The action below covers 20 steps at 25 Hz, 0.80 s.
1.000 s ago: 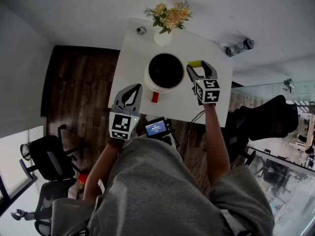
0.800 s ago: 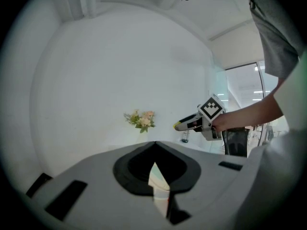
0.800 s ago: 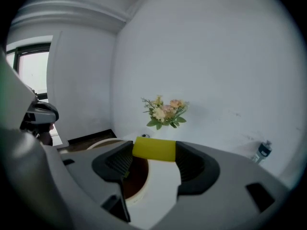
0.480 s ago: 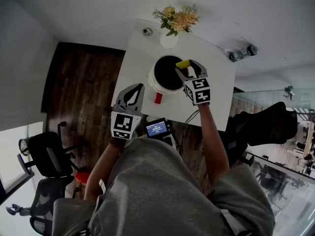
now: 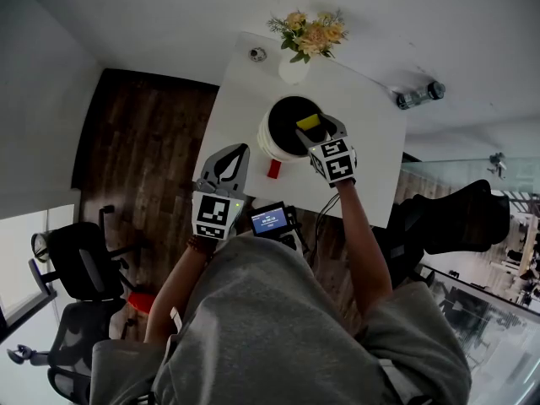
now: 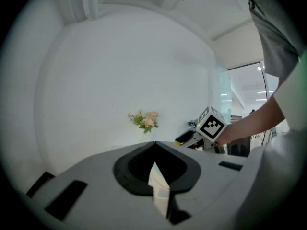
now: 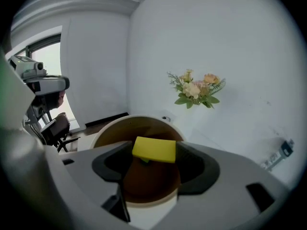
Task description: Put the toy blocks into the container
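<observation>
Since a second earlier, right tool (image 5: 315, 126) had swung leftward from the open table (image 5: 371, 154) to the container's mouth; left tool (image 5: 239, 150) had kept its place.

- Right arm: stretched forward and bare at the forearm, with the marker cube uppermost. Its tool was pinching a yellow block (image 5: 308, 121), a flat, matte slab with squared edges. The block was held level above the right part of the container's opening.
- Left arm: bent, held close to the body at lower left of the table. Its jaws were pressed together at the tips with nothing between them, the black pads forming a closed loop.
- Container (image 5: 268, 144): a round bucket with a white, smooth outer wall and rim and a dark interior, standing mid-table.
- Red block (image 5: 273, 169): small and oblong, lying on the table just below the container's rim, between the two tools.
- Table: white, smooth and rectangular.
- Vase of flowers (image 5: 310, 34): pale vase with cream and orange blooms, at the table's far edge, upper centre of the head view.
</observation>
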Available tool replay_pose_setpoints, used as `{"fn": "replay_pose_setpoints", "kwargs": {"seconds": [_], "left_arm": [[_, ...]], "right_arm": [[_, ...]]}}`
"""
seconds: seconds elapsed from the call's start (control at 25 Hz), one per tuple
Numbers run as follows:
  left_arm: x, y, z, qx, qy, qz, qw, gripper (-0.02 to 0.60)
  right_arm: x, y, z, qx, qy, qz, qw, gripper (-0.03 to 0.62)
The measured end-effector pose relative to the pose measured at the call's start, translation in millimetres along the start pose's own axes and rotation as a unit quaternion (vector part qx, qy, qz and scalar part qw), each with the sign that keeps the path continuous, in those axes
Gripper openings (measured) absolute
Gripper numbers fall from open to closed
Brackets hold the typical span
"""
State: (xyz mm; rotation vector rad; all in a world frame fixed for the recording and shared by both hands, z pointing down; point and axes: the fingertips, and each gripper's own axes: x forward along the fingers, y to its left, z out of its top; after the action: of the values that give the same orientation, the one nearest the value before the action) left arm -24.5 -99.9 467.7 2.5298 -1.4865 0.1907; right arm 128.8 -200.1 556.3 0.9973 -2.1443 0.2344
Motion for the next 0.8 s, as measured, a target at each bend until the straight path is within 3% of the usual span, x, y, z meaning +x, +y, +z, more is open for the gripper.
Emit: {"fn": "replay_pose_setpoints", "kwargs": {"seconds": [0.44,0.68,0.8], "left_arm": [[0.3,-1.8,0.9,0.001,-0.001,-0.003,1.0,0.006],[-3.4,0.4,-3.5,0.0,0.005,-0.004,1.0,0.006],[-5.5,2.3,-6.8,0.001,0.011,-0.004,0.9999,0.006]], "right_arm": [[-3.7,-0.9,2.4,0.0,-0.003,0.0,1.0,0.282],[-39.5,-3.6,21.3,0.022,-0.065,-0.015,0.997,0.282],[-63.2,1.3,8.5,0.028,-0.084,-0.025,0.996,0.282]]}}
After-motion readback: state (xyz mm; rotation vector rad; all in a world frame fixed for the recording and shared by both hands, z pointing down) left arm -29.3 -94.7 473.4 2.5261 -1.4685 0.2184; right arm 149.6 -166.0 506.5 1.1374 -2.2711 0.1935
